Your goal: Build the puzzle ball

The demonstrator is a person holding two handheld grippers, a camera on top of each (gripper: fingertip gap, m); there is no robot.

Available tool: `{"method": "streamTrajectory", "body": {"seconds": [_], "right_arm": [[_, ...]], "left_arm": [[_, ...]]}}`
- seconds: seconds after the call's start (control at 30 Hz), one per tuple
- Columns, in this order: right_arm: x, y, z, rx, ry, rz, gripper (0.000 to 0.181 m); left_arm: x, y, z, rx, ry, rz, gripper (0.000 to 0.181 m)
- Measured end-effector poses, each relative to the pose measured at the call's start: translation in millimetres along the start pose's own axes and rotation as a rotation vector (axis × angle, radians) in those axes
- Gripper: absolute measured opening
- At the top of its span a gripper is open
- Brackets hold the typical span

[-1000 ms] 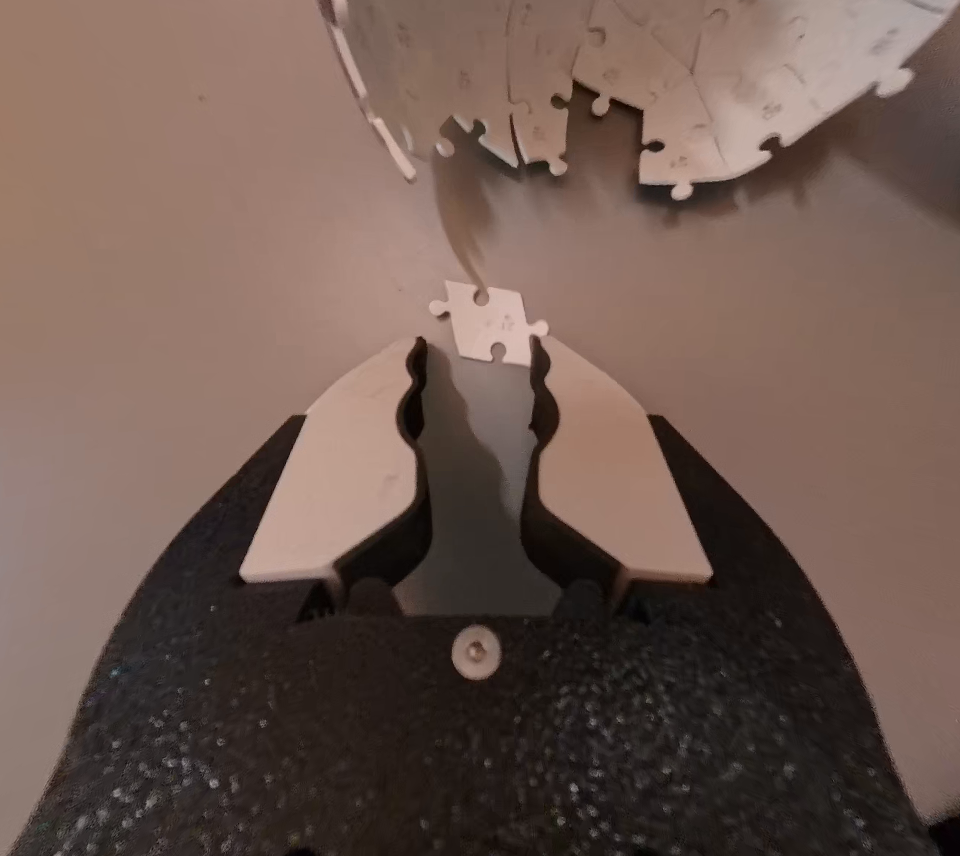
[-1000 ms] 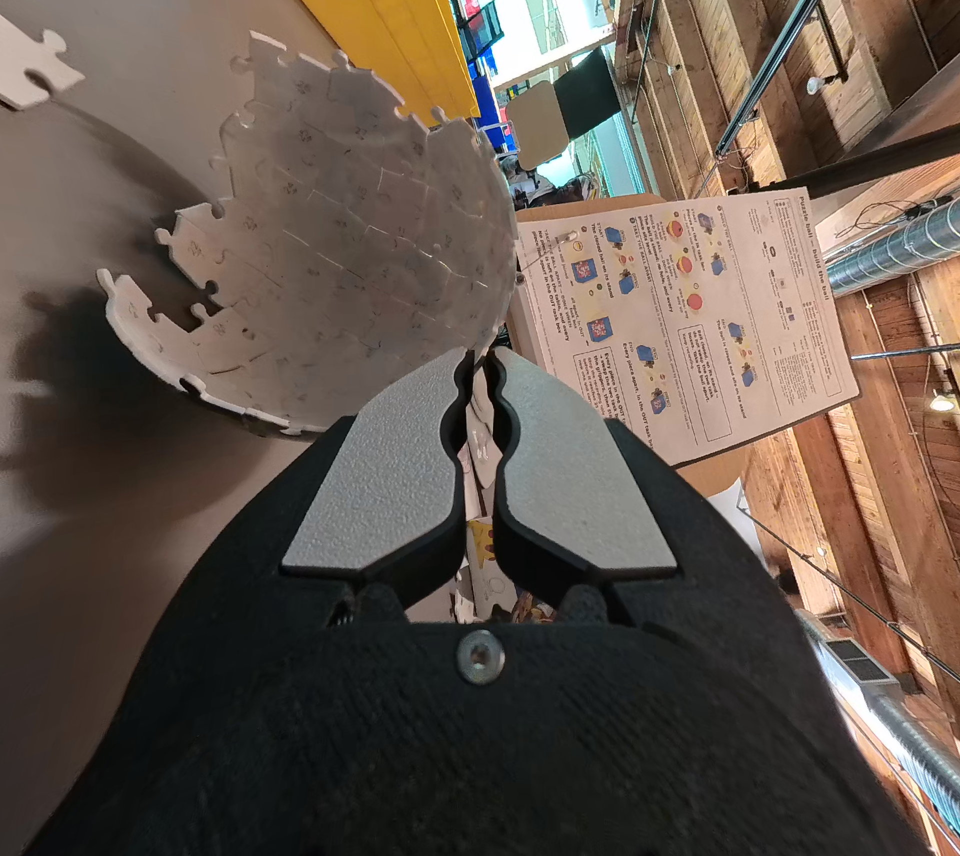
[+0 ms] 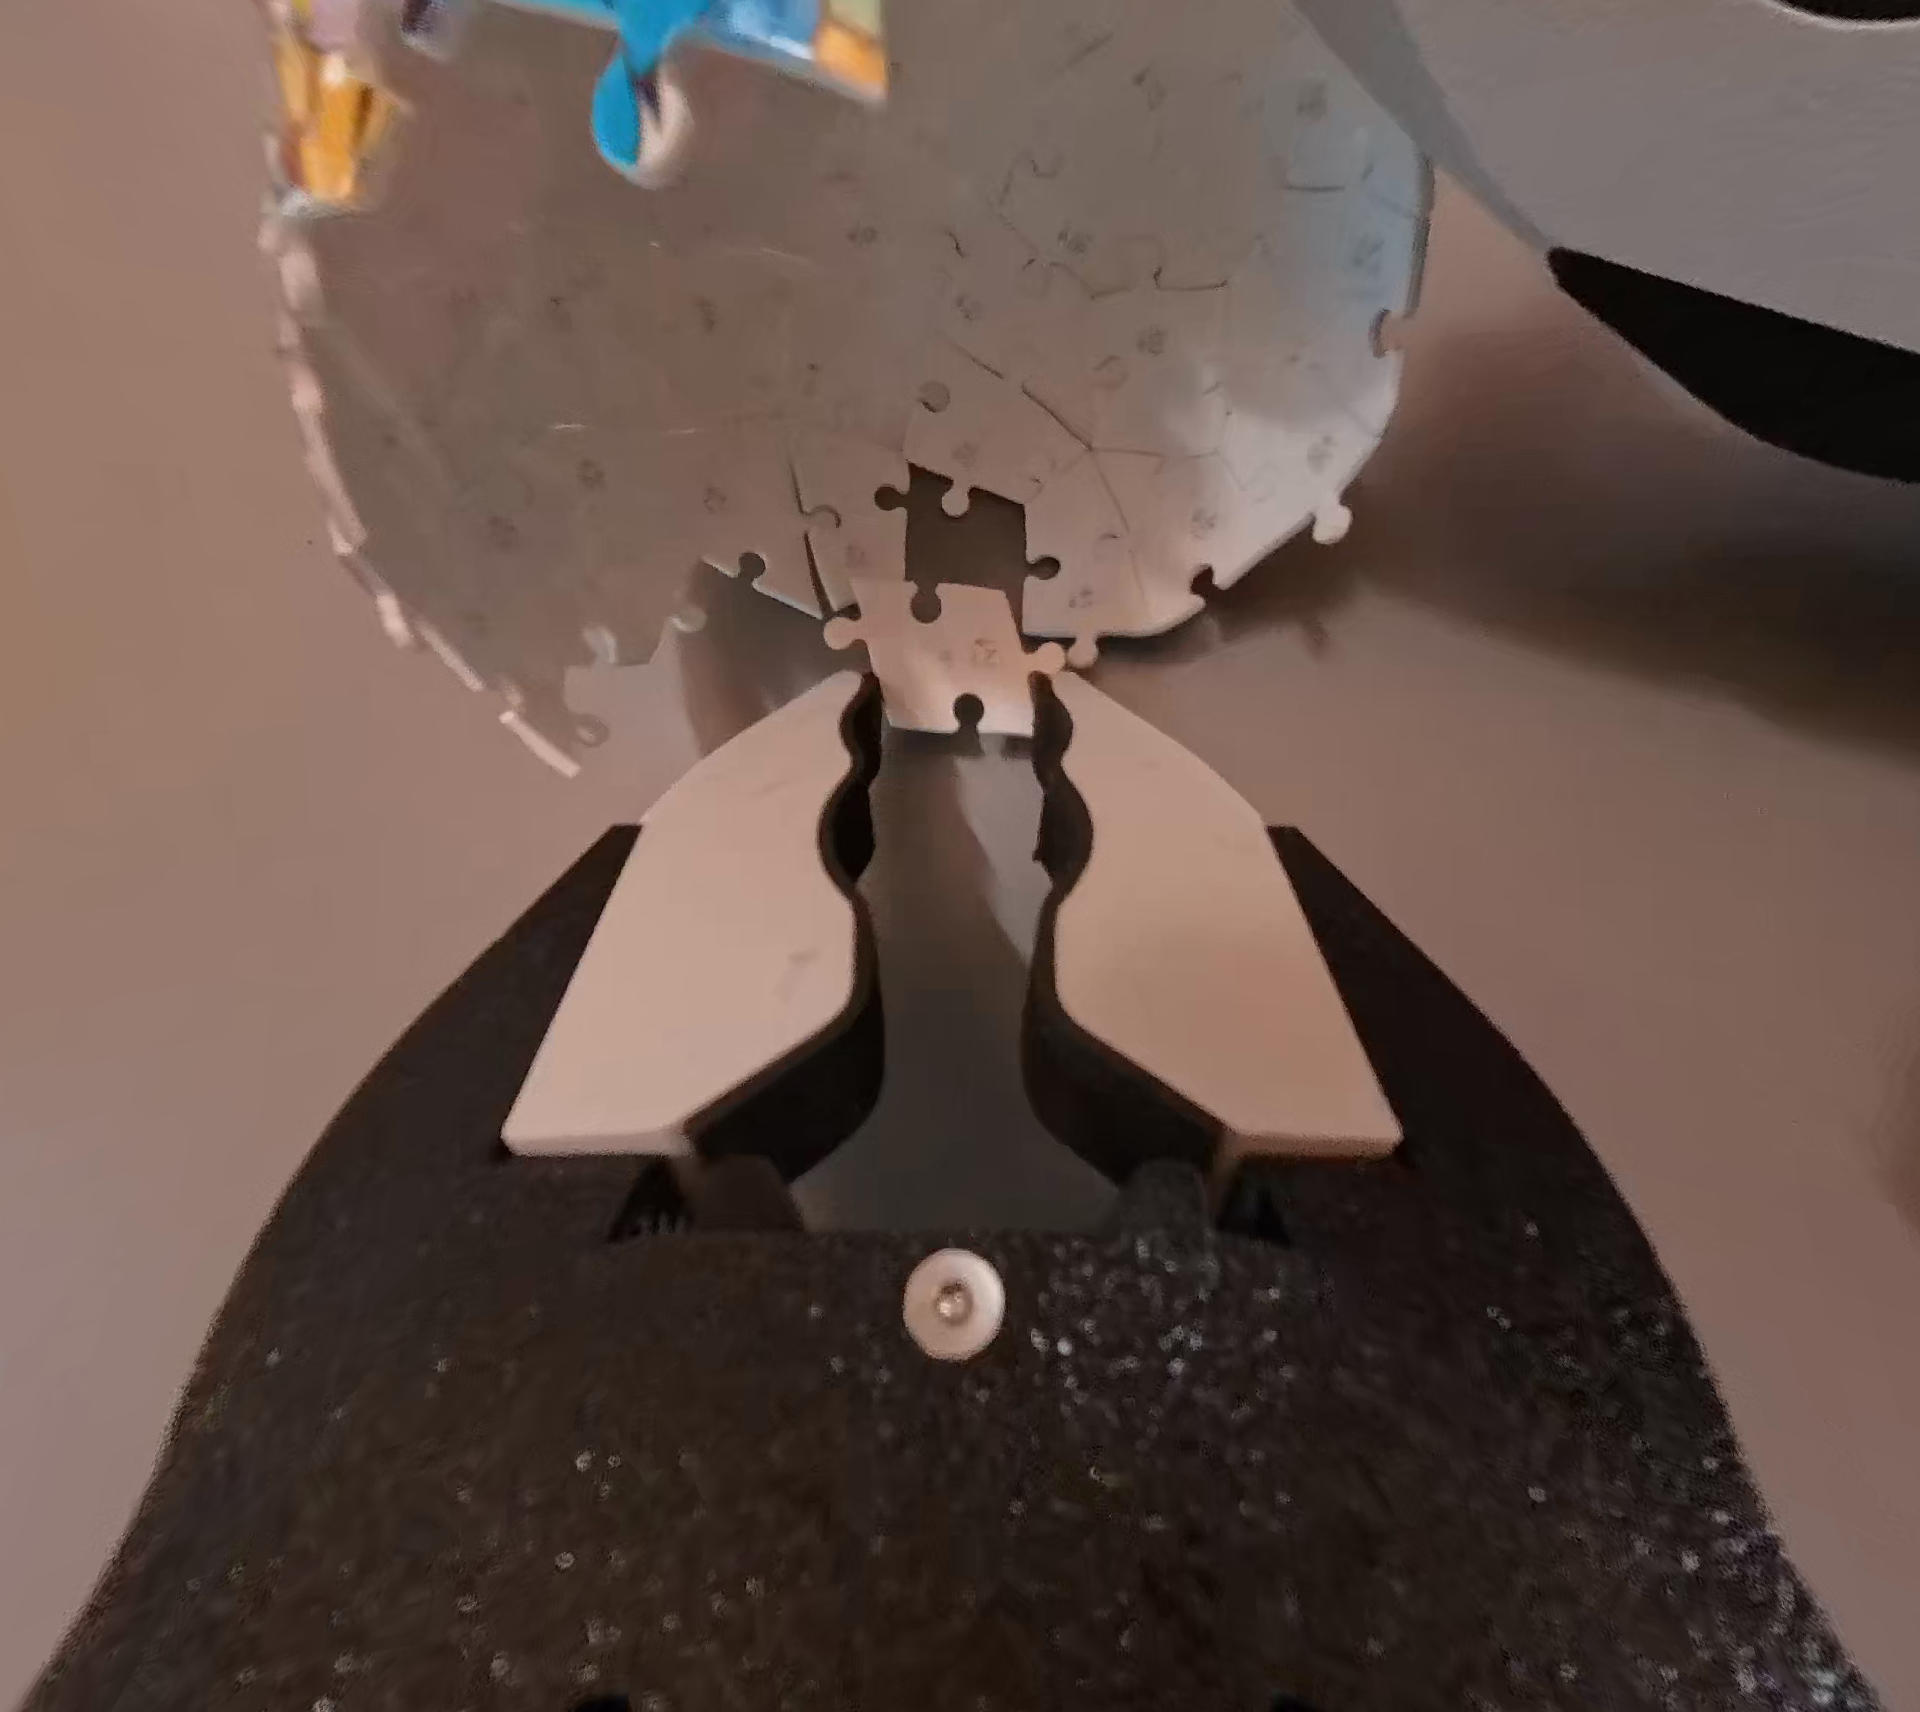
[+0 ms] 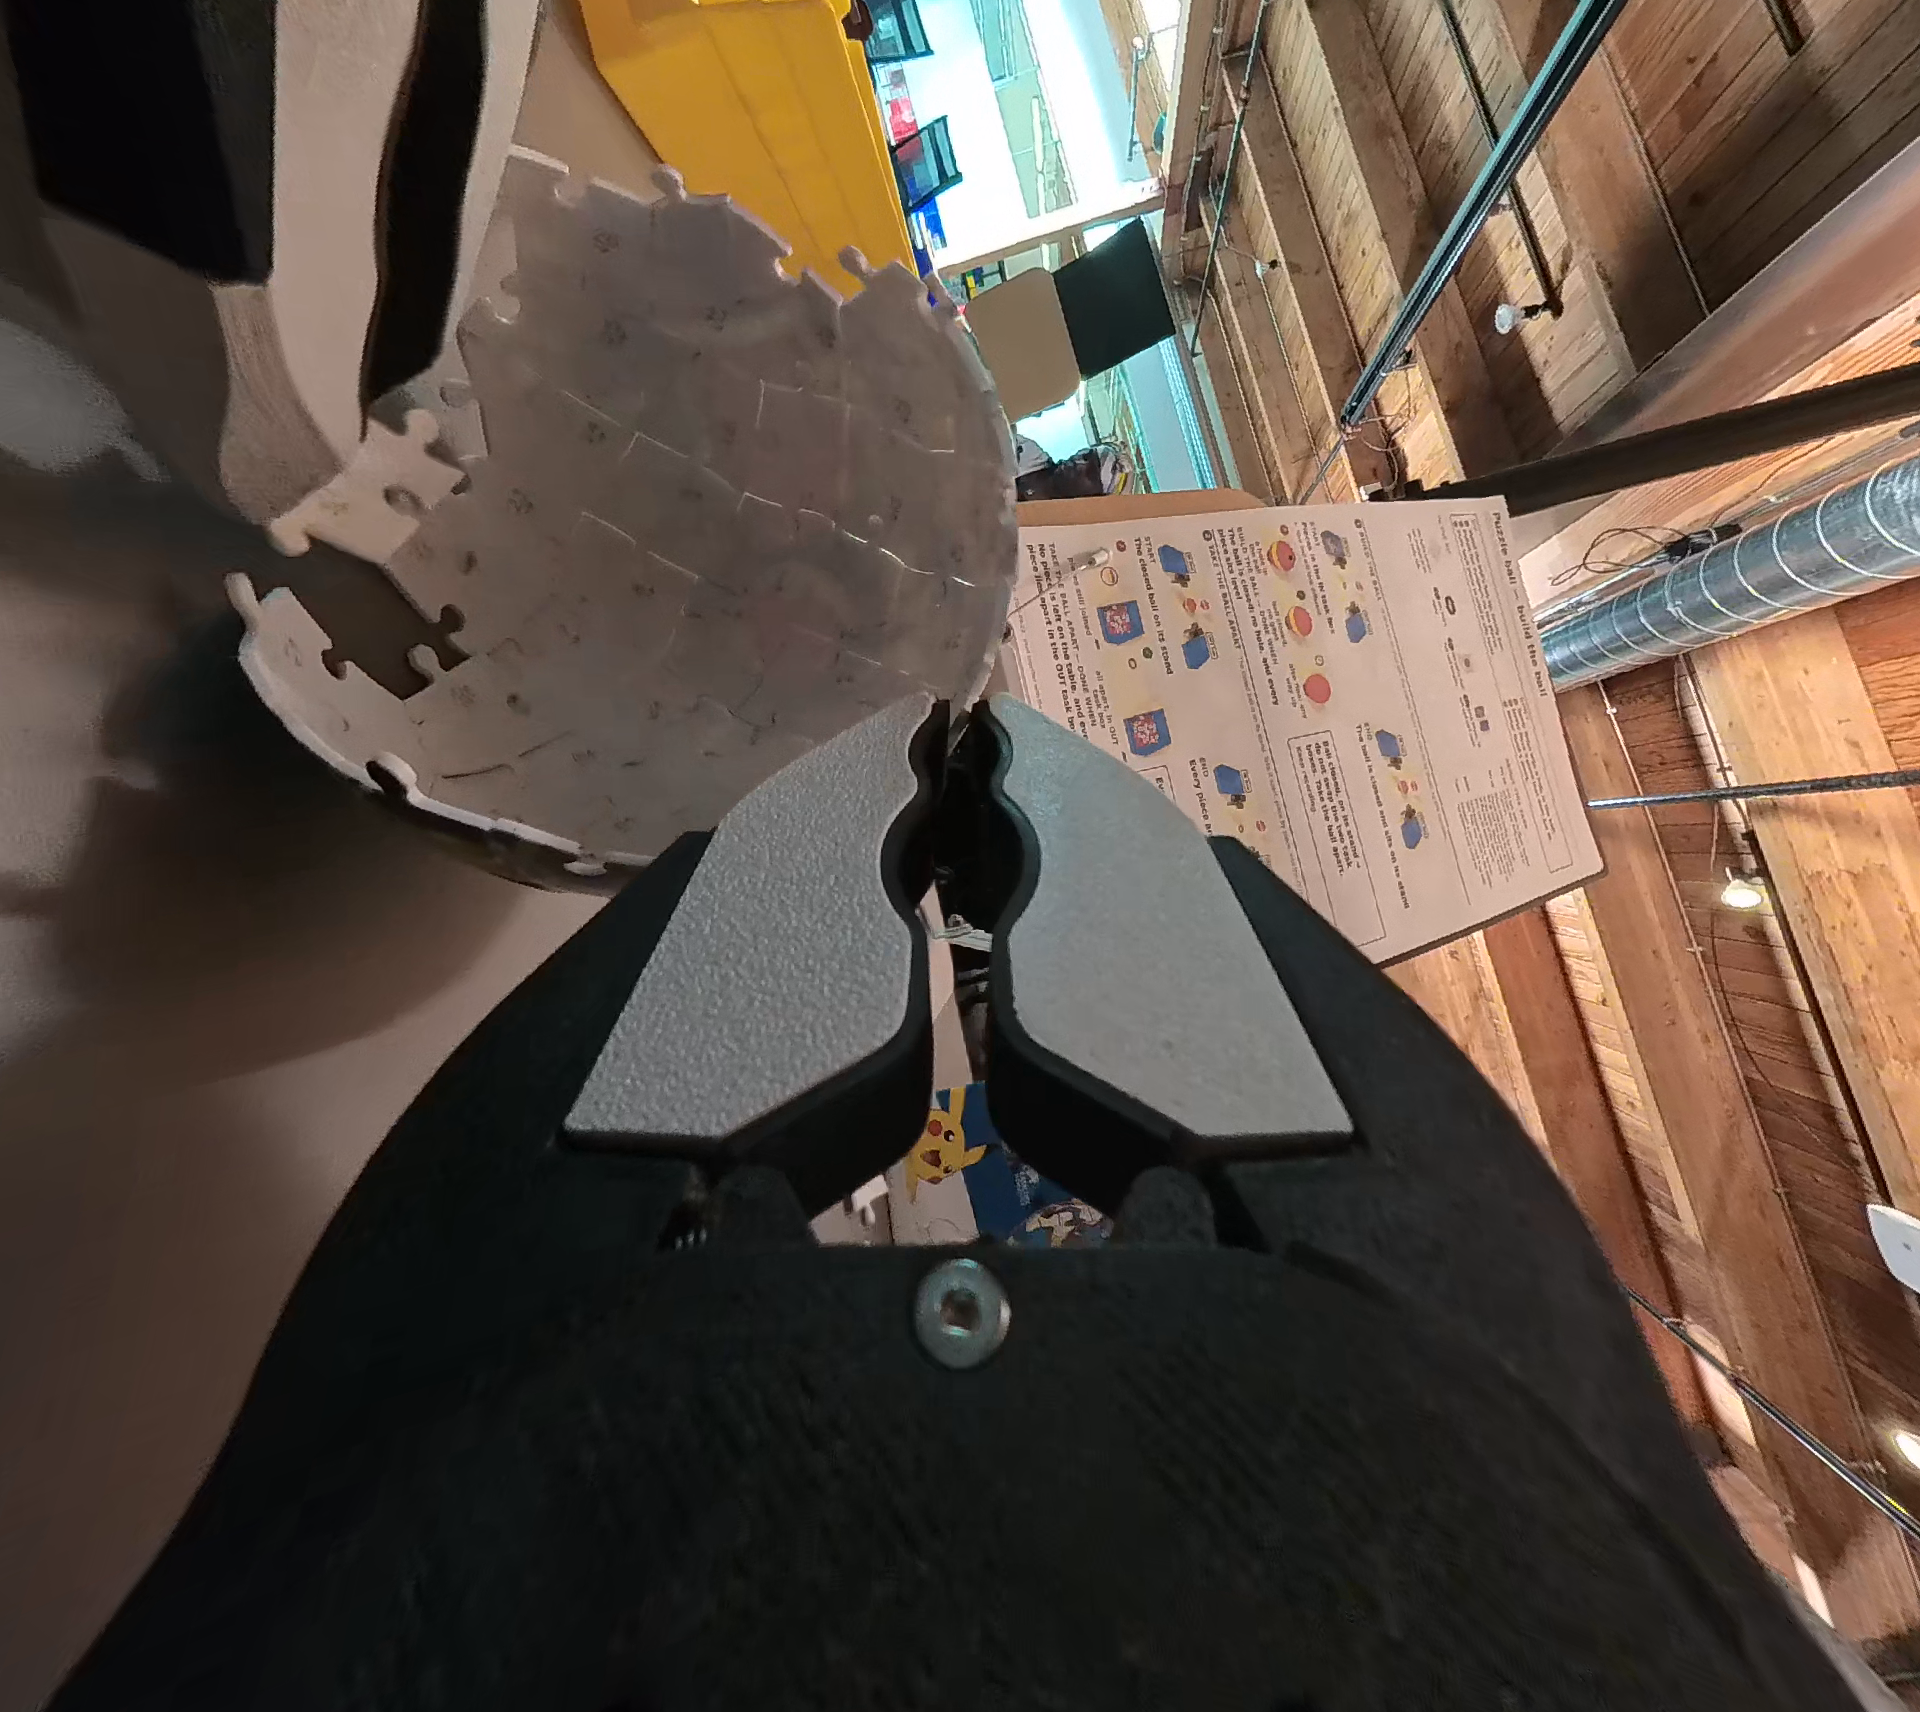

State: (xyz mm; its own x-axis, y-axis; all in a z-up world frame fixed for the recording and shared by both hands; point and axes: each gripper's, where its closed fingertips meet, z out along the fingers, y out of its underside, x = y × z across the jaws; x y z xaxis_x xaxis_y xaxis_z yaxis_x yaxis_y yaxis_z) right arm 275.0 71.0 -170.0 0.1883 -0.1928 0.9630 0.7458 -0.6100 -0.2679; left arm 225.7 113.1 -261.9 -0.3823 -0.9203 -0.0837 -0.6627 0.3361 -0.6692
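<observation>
White puzzle piece (image 3: pixel 951 660) is sitting pinched in the left claw (image 3: pixel 956 706), touching the gap in the half-built puzzle ball (image 3: pixel 1091 291); the right claw (image 4: pixel 961 722) is pinching the ball's rim above the table (image 3: pixel 156 623).

I carried the loose piece (image 3: pixel 951 660) in my left gripper (image 3: pixel 956 696) up to the gap in the puzzle ball's (image 3: pixel 831 291) rim.
</observation>
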Motion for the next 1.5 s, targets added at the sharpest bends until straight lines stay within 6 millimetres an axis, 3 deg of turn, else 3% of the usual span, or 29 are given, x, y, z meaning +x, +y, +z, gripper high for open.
{"method": "streamTrajectory", "body": {"seconds": [0.3, 0.4, 0.47, 0.7, 1.03, 1.37, 1.5], "right_arm": [[0.3, 6.0, -0.4, -0.021, 0.0, -0.016, 0.004], [0.8, 4.4, -0.1, -0.022, 0.0, -0.043, 0.004], [2.5, 2.2, 1.0, -0.02, 0.006, -0.065, 0.004], [5.8, -1.9, 10.4, -0.013, -0.025, -0.078, 0.004], [7.5, -2.3, 17.9, -0.021, -0.047, -0.056, 0.003], [9.6, -4.3, 25.3, -0.019, -0.049, -0.004, 0.003], [10.3, -3.6, 25.3, -0.02, -0.036, 0.014, 0.003]], "left_arm": [[6.6, -5.5, 2.9, 0.045, 0.03, -0.034, 0.029], [-1.1, -15.7, -3.4, 0.113, -0.026, 0.02, 0.01], [-7.2, -23.7, -5.0, 0.156, -0.074, 0.075, 0.007], [-22.1, -28.9, 18.7, 0.135, -0.188, 0.07, 0.0], [-29.0, -19.7, 33.7, 0.04, -0.205, -0.05, 0.0], [-27.5, -20.4, 37.9, -0.036, -0.276, 0.071, 0.0], [-28.6, -20.2, 38.7, -0.039, -0.257, 0.042, 0.0]]}}
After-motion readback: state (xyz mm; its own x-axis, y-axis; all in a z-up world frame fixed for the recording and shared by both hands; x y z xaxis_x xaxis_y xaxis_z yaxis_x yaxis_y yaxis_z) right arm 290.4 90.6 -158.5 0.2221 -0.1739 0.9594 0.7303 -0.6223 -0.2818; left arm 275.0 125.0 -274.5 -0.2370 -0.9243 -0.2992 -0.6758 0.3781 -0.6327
